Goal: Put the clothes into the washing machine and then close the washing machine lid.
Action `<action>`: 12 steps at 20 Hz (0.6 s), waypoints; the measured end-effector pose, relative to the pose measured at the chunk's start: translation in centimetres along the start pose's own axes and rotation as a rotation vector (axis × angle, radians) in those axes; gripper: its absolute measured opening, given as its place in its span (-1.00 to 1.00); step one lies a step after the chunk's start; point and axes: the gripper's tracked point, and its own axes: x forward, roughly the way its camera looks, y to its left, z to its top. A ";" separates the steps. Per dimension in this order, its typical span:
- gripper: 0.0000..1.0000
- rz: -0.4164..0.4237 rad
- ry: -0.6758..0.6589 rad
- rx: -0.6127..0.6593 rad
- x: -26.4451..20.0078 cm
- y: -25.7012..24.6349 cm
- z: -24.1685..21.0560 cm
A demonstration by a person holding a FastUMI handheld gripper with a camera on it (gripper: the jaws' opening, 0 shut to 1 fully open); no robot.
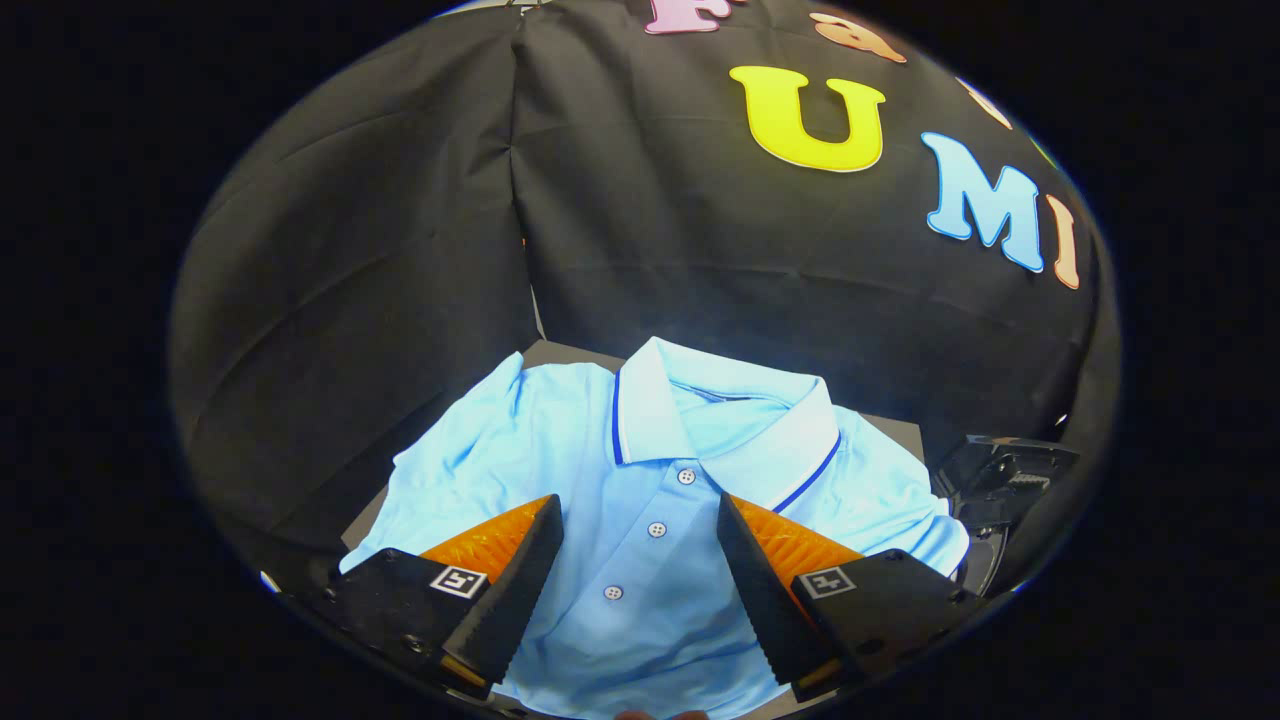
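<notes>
the light blue polo shirt (650, 520) lies flat on the surface, its button placket between the wide-open jaws of the gripper (640, 530), collar at 12 o'clock. best to lower straight, pinch a thick fold near the placket, then lift.

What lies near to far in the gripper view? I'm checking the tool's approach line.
Open tool, fingers spread above the shirt → button placket between them → light blue polo shirt's collar → grey table edge → black cloth wall.
</notes>
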 end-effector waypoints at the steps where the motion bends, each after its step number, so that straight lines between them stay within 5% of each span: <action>1: 0.94 -0.008 0.007 -0.002 0.3 -0.1 -0.2; 12: 0.96 -0.055 0.044 -0.083 1.7 0.0 -1.6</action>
